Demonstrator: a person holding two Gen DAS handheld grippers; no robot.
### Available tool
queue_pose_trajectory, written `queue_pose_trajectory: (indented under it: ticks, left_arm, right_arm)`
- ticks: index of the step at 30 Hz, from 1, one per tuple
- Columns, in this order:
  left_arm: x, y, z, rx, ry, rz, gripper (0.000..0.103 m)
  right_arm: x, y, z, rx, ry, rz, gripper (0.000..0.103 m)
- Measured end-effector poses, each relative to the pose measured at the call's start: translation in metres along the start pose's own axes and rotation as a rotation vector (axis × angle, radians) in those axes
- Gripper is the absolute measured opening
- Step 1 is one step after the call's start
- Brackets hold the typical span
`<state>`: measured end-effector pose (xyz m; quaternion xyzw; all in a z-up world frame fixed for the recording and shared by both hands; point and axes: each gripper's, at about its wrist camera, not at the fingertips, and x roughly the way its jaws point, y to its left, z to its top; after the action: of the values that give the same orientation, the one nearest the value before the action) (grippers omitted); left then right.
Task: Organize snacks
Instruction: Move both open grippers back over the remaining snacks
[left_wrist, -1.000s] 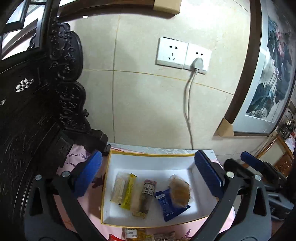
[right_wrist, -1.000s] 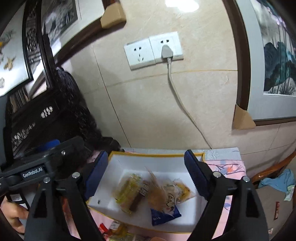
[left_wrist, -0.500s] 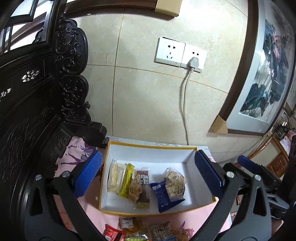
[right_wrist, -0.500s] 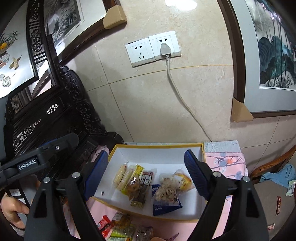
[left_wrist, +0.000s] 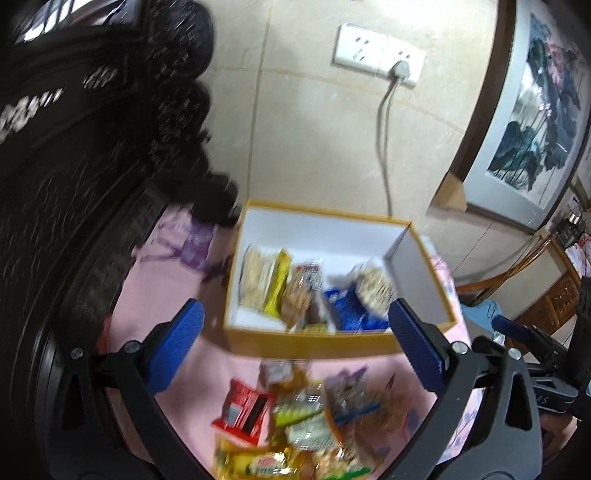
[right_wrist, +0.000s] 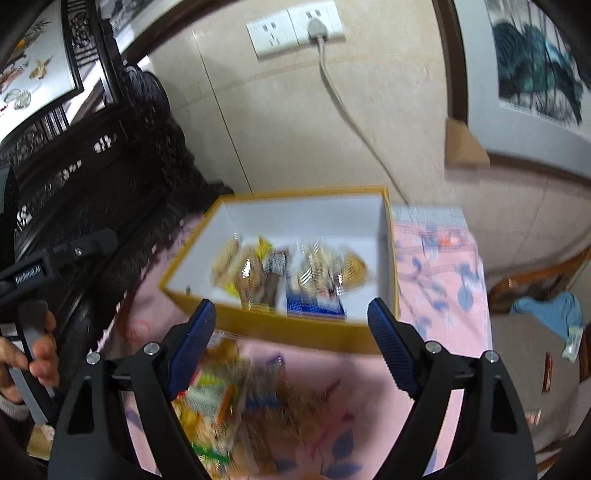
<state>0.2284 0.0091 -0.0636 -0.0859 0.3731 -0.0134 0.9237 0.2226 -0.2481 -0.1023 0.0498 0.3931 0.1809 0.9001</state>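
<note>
Both tongs stand apart and empty — the left gripper (left_wrist: 295, 341) and the right gripper (right_wrist: 291, 339) hang over a blurred heap of loose wrapped snacks (left_wrist: 295, 417) on the pink floral tablecloth (right_wrist: 439, 280). Just beyond the heap, the yellow-rimmed white cardboard box (left_wrist: 306, 345) holds several packets.

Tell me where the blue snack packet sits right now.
The blue snack packet lies inside the yellow-rimmed box, at its near right, under a pale round-snack bag.
</note>
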Motion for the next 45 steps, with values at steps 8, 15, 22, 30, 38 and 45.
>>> queue_pose_trajectory:
  ticks: [8,15,22,30,38,45]
  left_arm:
    - [-0.005,0.037,-0.044,-0.084,0.085,0.036,0.101]
    - [-0.018,0.059,-0.068,-0.092,0.113,0.072,0.101]
    - [-0.028,0.085,-0.087,-0.151,0.138,0.105,0.101]
    - [-0.032,0.099,-0.097,-0.193,0.148,0.123,0.101]
    - [-0.031,0.104,-0.100,-0.196,0.154,0.125,0.101]
    - [-0.023,0.108,-0.108,-0.207,0.182,0.135,0.101]
  right_arm:
    - [0.013,0.017,-0.057,0.023,0.127,0.038,0.085]
    - [0.039,0.059,-0.093,-0.068,0.244,0.085,0.085]
    - [0.065,0.089,-0.110,-0.158,0.328,0.098,0.085]
    - [0.086,0.107,-0.119,-0.244,0.390,0.060,0.085]
    - [0.113,0.123,-0.135,-0.348,0.440,0.000,0.078]
    - [0.102,0.124,-0.141,-0.406,0.423,-0.016,0.038]
